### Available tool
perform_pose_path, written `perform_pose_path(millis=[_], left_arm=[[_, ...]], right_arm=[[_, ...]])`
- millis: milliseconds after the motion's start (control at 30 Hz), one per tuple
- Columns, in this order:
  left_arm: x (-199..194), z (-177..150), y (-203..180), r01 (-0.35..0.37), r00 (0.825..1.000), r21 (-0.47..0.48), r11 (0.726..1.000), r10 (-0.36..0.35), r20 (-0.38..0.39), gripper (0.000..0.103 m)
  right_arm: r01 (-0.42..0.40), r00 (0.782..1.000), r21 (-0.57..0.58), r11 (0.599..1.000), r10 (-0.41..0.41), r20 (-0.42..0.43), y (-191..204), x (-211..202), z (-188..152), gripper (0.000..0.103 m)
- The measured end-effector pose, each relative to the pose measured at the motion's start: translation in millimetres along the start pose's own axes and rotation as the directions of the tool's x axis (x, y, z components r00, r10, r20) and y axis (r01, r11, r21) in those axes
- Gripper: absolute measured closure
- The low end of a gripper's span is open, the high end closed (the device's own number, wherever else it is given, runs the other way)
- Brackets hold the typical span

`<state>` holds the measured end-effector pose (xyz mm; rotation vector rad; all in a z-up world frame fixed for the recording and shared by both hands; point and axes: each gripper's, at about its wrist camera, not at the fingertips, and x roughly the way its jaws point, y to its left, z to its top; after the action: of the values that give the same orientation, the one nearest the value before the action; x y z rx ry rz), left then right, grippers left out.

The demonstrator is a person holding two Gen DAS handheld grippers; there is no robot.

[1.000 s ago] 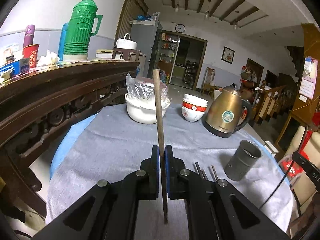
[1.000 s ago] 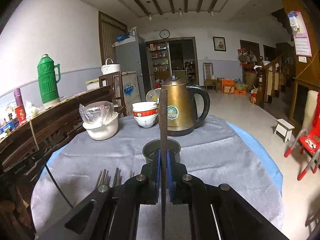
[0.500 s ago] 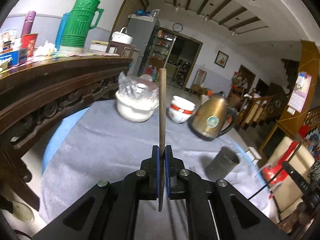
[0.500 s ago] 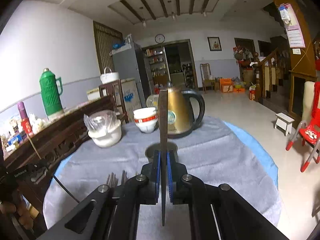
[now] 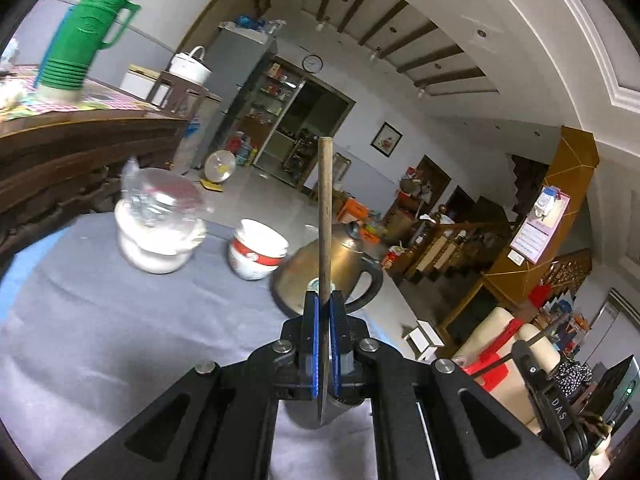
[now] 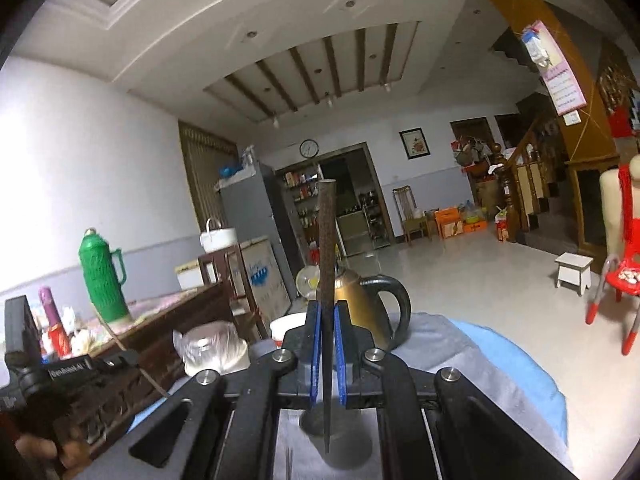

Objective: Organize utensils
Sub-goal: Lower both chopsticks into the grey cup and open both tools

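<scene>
Grey cloth covers the round table (image 5: pixel 120 320), with a white bowl under plastic (image 5: pixel 158 232) at left and a brass kettle (image 5: pixel 340 276) further right. Left gripper (image 5: pixel 323 344) is clamped on a thin brown wooden chopstick (image 5: pixel 324 208); right gripper (image 6: pixel 327 354) is clamped on a dark chopstick (image 6: pixel 326 240). Both sticks stand upright over the grey metal cup (image 6: pixel 340 440). They look light, stiff and a little slippery, so a mid-shaft hold suits them. Only the narrow cup rim limits the lowering.

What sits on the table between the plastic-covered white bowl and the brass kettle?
In the left wrist view, the stacked red-and-white bowls stand on the grey cloth between the plastic-covered white bowl and the brass kettle.
</scene>
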<state>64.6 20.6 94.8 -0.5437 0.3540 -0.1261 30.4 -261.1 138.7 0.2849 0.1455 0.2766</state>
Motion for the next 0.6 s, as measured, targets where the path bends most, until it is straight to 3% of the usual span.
perform_pose_path(millis=[400, 600], left_arm=[[80, -13, -28, -0.004, 0.998, 0.071, 0.997, 0.008, -0.062, 0.098], [105, -30, -26, -0.024, 0.989, 0.1, 0.995, 0.038, -0.144, 0.098]], right_arm=[[0.017, 0.996, 0.027, 0.999, -0.015, -0.091, -15, 68, -21, 0.096], [0.017, 0.987, 0.022, 1.0, -0.013, -0.161, -20, 81, -35, 0.096]])
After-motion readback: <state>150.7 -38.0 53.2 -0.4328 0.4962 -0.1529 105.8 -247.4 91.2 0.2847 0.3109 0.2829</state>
